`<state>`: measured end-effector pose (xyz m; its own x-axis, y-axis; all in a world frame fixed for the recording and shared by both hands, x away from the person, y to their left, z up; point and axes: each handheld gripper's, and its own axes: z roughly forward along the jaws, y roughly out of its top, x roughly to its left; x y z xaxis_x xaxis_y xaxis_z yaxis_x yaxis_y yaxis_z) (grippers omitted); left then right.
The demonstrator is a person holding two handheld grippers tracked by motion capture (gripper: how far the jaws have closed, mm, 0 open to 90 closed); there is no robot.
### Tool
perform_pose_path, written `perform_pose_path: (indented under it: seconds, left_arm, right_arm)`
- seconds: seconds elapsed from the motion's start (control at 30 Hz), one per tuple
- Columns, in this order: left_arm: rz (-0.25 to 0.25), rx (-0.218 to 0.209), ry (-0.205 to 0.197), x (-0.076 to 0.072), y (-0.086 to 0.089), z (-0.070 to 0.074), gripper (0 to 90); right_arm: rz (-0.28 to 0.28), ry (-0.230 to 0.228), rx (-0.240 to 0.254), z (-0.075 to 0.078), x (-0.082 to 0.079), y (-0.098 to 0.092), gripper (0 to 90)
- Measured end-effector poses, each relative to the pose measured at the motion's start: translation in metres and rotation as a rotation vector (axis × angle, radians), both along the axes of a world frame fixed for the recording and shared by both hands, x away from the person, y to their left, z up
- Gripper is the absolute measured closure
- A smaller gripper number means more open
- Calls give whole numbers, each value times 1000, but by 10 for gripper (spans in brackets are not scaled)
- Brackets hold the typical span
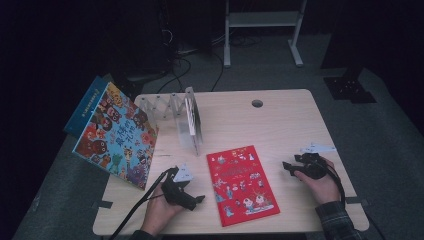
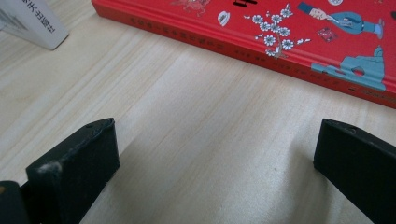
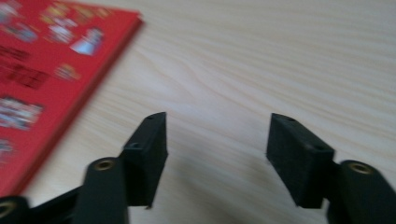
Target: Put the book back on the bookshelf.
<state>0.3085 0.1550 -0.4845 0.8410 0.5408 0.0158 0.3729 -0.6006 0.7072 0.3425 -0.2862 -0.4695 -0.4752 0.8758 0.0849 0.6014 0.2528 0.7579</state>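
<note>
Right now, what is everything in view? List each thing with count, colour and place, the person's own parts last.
Red book: 1, red with small pictures, flat at table centre-front.
Colourful book: 1, blue-orange cover, leaning off the table's left edge.
Expanding rack: 1, pale grey, back left, a thin book upright at its right end.
Table: 1, light wood.
Left gripper: 1, black, jaws apart, left of the red book.
Right gripper: 1, black, jaws apart, right of the red book.

I note 1 red book [image 1: 243, 186] flat near the table's [image 1: 280, 120] front edge, a colourful book [image 1: 116, 136] overhanging its left edge, an expanding rack [image 1: 172, 111] near the back-left corner.
</note>
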Motion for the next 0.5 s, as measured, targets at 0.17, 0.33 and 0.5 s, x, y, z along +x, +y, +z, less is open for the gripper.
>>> perform_pose_path:
  seconds: [0.17,0.33,0.5]
  left_arm:
    - [3,1,-1,0,0,0,0]
    - [-4,1,-1,0,0,0,0]
    - [-8,-2,-1,0,-2,0,0]
  right_arm:
    - [58,32,97,9,-10,12,500]
    - [106,64,136,9,-13,25,520]
    - [135,81,144,9,-14,35,537]
